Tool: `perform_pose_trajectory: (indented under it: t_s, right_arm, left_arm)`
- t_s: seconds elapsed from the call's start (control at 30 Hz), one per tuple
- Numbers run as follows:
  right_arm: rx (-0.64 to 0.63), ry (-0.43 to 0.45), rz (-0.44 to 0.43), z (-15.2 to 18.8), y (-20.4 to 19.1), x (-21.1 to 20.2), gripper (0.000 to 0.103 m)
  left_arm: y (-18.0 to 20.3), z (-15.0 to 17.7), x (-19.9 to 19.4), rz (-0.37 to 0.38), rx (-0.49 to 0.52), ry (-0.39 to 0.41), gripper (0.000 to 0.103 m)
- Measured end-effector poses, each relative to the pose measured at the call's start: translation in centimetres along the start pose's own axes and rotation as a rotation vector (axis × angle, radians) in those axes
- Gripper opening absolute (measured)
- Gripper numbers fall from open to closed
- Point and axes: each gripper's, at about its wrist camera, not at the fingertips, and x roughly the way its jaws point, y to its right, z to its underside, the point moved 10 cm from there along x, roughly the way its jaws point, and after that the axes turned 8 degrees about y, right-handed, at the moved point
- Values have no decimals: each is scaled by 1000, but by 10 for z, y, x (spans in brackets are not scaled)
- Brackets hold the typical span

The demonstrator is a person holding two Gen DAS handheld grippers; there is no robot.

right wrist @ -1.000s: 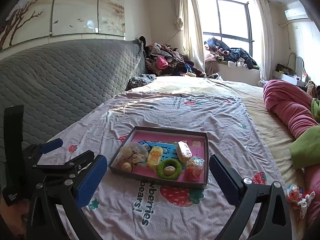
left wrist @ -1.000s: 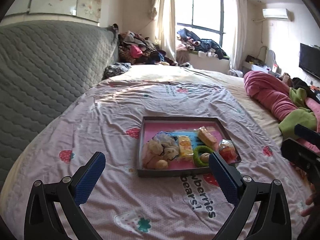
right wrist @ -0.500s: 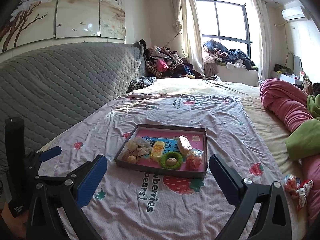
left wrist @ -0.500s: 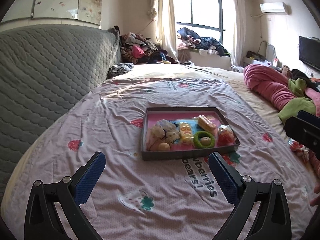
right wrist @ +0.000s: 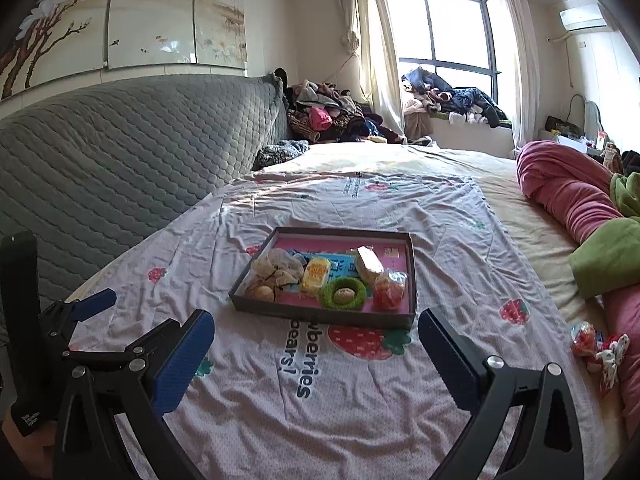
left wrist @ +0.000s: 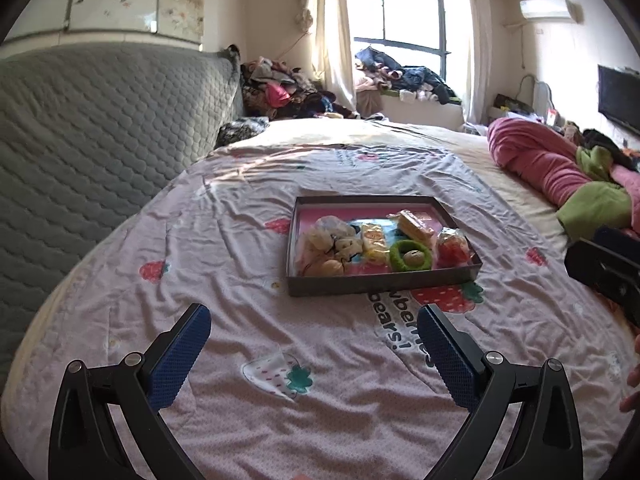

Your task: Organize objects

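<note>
A shallow dark box with a pink floor [left wrist: 372, 285] [right wrist: 320, 314] lies on the strawberry-print bedsheet. It holds a green ring [left wrist: 411, 255] [right wrist: 345, 294], yellow snack packets [left wrist: 374, 240] [right wrist: 316, 271], a red-orange wrapped sweet [left wrist: 452, 246] [right wrist: 389, 290] and a clear bag of small items [left wrist: 326, 242] [right wrist: 276, 270]. My left gripper [left wrist: 314, 342] is open and empty, well short of the box. My right gripper [right wrist: 316, 344] is open and empty, just short of the box's near wall. The left gripper also shows in the right wrist view [right wrist: 86, 306].
A grey quilted headboard [right wrist: 120, 152] runs along the left. A pink and green blanket roll [right wrist: 580, 208] lies at the right. Small wrapped sweets [right wrist: 596, 346] lie on the sheet at the right edge. Clothes are piled by the window [left wrist: 404, 76].
Both grippers have pulled back from the box, which now looks smaller and farther off. Both stay open and empty. The box's contents are unchanged.
</note>
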Motion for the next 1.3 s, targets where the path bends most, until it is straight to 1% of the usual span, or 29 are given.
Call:
perform_pose_trajectory:
  t_s: [0.13,0.2,0.4,0.5,0.63,0.73,0.9,1.0,1.13,1.3]
  right_arm:
    - [1,1,9,7,2,-1,103]
    - [3,-2,16,11,3,-1,103]
    - [17,-33,33,30,10,7,103]
    - [21,-44,39,38,12,10,103]
    - [22,-52,59,47,18,13,103]
    - [17,-68,58,55,19,15,103]
    - [16,-94,69,71,24,20,103]
    - [14,-90,77,73,26,20,103]
    - [28,-85,82,69,30,20,103]
    - [33,-91,88,70,34,22,103]
  left_arm:
    - [-5,12,6,-24,-1,-35,103]
    - [-4,17,8,-10,-3,-41,103]
    - [-4,23,7,-34,2,-14,103]
    - [-1,26,8,-38,18,-23,103]
    - [-1,26,8,-48,14,-11,103]
    - [-1,28,9,-37,-5,-7,103]
    - [-2,32,11,-53,1,-5,103]
    - [-1,36,13,-53,13,-14,103]
    - [2,38,11,-48,28,-5,103]
    - [4,41,12,-32,17,-13,103]
